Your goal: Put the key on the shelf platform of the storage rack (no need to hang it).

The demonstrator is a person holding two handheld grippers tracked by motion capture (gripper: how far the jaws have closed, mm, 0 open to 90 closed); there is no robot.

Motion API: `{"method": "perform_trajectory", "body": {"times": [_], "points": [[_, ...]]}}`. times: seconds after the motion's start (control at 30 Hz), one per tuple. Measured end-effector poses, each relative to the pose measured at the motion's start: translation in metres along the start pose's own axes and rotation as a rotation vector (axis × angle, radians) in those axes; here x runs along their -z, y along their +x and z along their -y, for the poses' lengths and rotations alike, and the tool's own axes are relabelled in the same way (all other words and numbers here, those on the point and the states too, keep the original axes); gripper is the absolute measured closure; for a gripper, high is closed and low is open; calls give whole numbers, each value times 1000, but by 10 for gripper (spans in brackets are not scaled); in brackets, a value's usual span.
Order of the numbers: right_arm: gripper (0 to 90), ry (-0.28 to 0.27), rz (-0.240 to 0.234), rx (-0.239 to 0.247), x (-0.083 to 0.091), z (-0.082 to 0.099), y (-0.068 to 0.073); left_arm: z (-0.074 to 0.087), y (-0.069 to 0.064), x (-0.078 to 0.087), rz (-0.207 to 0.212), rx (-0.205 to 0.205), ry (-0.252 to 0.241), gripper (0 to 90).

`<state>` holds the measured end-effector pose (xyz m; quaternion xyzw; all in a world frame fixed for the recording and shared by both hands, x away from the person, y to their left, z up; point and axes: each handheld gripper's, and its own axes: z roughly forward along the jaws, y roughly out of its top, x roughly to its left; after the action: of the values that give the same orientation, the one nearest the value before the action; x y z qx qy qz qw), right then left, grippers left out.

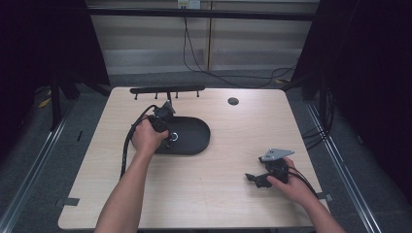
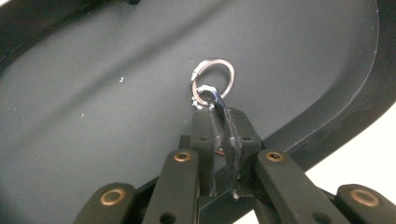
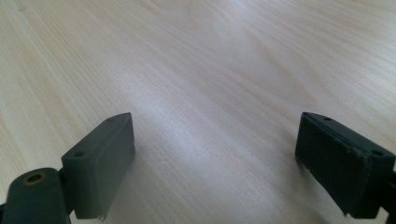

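The keyring's (image 2: 212,84) lower clip is pinched from sight between the left gripper's (image 1: 167,138) closed pads, the dark oval tray (image 2: 327,140) runs off the frame, and both forearms are cropped at the bottom edge.

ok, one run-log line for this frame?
left gripper: shut on key ring clip over black oval tray | right gripper: open, nothing between jaws, over bare table | black hook rack: at far edge
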<state>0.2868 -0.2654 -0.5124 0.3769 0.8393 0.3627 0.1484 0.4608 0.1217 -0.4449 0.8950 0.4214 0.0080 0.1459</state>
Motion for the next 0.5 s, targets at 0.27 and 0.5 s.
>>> {"method": "perform_trajectory", "body": {"times": [0.27,0.5], "points": [[113,0,0,0,0,0,0,2,-1,4,4,1,-16,777],[113,0,0,0,0,0,0,3,-4,8,9,3,-26,724]]}}
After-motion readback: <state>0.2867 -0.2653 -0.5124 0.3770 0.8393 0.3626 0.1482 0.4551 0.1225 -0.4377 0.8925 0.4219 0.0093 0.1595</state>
